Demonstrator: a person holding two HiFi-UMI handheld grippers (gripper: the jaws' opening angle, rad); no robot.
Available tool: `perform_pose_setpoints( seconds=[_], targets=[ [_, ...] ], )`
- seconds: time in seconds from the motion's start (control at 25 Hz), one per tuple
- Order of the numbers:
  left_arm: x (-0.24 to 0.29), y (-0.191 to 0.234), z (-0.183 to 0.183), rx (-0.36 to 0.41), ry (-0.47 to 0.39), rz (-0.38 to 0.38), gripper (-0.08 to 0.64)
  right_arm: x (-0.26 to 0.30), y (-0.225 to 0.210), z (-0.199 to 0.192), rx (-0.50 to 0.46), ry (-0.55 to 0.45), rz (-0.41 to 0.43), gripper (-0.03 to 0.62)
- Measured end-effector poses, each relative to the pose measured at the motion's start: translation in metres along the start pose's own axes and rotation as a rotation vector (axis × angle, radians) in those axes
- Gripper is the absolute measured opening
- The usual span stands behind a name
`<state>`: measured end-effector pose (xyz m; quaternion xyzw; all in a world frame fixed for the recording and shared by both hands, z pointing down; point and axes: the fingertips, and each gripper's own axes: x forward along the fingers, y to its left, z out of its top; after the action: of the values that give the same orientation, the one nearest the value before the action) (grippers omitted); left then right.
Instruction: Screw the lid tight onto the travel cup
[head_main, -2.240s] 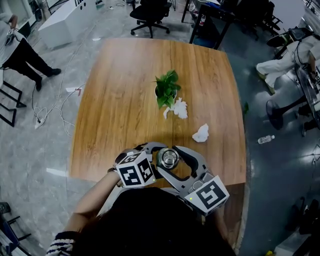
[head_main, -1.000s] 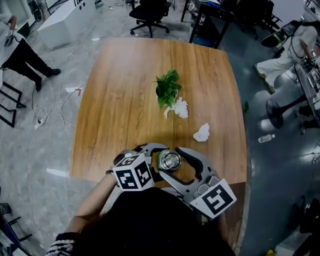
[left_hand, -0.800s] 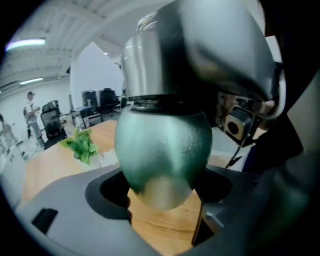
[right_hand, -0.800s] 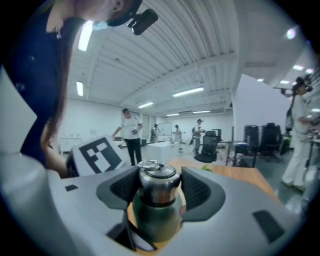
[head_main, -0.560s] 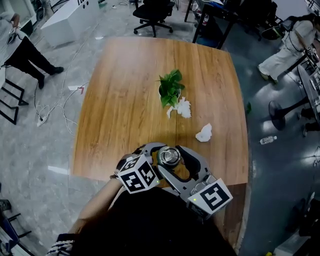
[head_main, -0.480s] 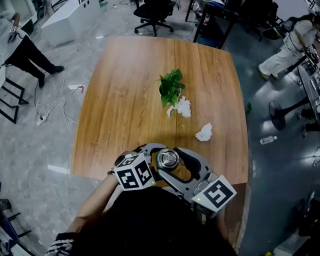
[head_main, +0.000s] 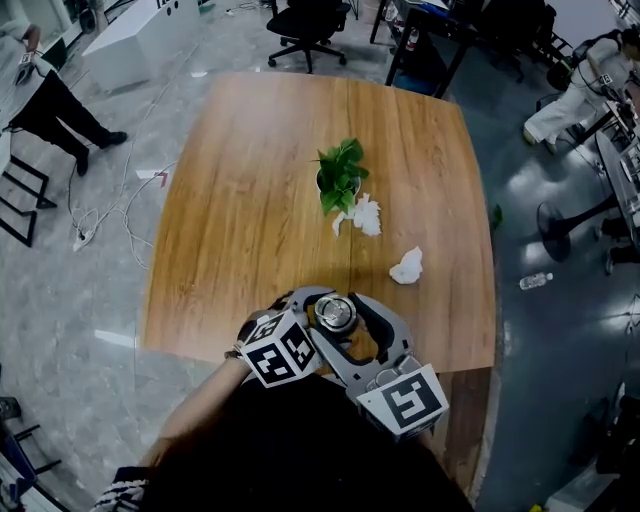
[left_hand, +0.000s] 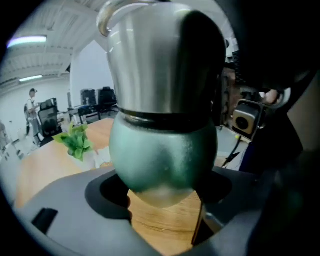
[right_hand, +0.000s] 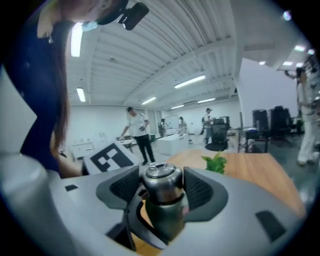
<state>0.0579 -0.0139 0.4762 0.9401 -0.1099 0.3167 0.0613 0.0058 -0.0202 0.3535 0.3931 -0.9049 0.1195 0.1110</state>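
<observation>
Between the two grippers, at the near edge of the wooden table (head_main: 250, 200), is the travel cup (left_hand: 162, 160), and both pairs of jaws are closed on it. The left gripper (left_hand: 162, 197) clamps the cup's rounded green body low down, one jaw on each side, with the body seated in their curved recesses. Wood shows under the base, but whether the base touches it cannot be told. Above the left jaws a dark seam rings the cup, and over that rises the brushed-steel lid (right_hand: 161, 181). The right gripper (right_hand: 162, 189) takes the cup from the opposite side and higher up. Its ribbed pads (right_hand: 201, 190) press on the steel lid from left and right, and the green body shows below them. In the head view the two grippers meet in a V round the cup's shiny top, each with its marker cube (head_main: 283, 352) towards the person. Ahead of the jaws and well apart from the cup, a small potted plant (head_main: 338, 178) sits mid-table with a crumpled white tissue (head_main: 362, 216) just beside its pot. A second tissue wad (head_main: 405, 266) lies nearer, off to the right gripper's side.
</observation>
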Motion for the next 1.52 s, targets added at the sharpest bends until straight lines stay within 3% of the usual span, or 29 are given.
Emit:
perform_pose_setpoints(
  seconds=[0.12, 0.24, 0.32, 0.44, 0.52, 0.6, 0.76, 0.84, 0.92, 1.08, 1.16, 1.24, 1.4, 1.52],
  targets=[
    [-0.007, -0.023, -0.006, 0.089, 0.004, -0.195, 0.39, -0.007, 0.013, -0.004, 0.004, 0.063, 0.174, 0.276],
    [-0.009, -0.029, -0.012, 0.151, 0.056, -0.248, 0.39, -0.006, 0.012, -0.012, -0.058, 0.114, 0.227, 0.276],
    [-0.004, -0.02, -0.013, 0.115, 0.059, -0.191, 0.389, -0.002, 0.003, -0.016, -0.052, 0.122, 0.149, 0.275],
    [0.006, 0.001, -0.011, -0.004, 0.047, -0.044, 0.389, 0.005, -0.019, -0.016, -0.024, 0.085, -0.088, 0.275],
    [0.011, 0.008, -0.01, -0.042, 0.051, 0.029, 0.39, 0.008, -0.023, -0.015, -0.04, 0.07, -0.164, 0.275],
    [0.01, 0.003, -0.008, -0.034, 0.034, 0.0, 0.39, 0.008, -0.015, -0.017, -0.056, 0.097, -0.105, 0.275],
    [-0.002, -0.024, -0.008, 0.098, 0.013, -0.221, 0.39, -0.002, 0.004, -0.025, -0.062, 0.199, 0.139, 0.276],
    [-0.004, -0.026, -0.008, 0.126, 0.026, -0.253, 0.389, -0.003, 0.002, -0.023, -0.037, 0.179, 0.161, 0.276],
    [-0.002, -0.017, -0.007, 0.107, 0.033, -0.201, 0.39, -0.001, -0.006, -0.02, -0.011, 0.138, 0.1, 0.275],
    [0.002, 0.006, -0.001, 0.015, 0.032, -0.016, 0.388, 0.005, -0.022, -0.014, 0.003, 0.065, -0.117, 0.275],
    [0.003, 0.008, 0.001, -0.013, 0.028, 0.028, 0.388, 0.007, -0.021, -0.011, -0.004, 0.054, -0.144, 0.275],
    [0.002, 0.002, -0.002, 0.015, 0.025, -0.017, 0.39, 0.006, -0.01, -0.017, -0.005, 0.103, -0.051, 0.275],
    [-0.01, -0.021, -0.011, 0.143, 0.029, -0.2, 0.39, -0.003, 0.014, -0.021, -0.031, 0.198, 0.215, 0.276],
    [-0.011, -0.019, -0.014, 0.139, 0.042, -0.198, 0.39, 0.0, 0.011, -0.019, -0.092, 0.176, 0.191, 0.275]
  ],
)
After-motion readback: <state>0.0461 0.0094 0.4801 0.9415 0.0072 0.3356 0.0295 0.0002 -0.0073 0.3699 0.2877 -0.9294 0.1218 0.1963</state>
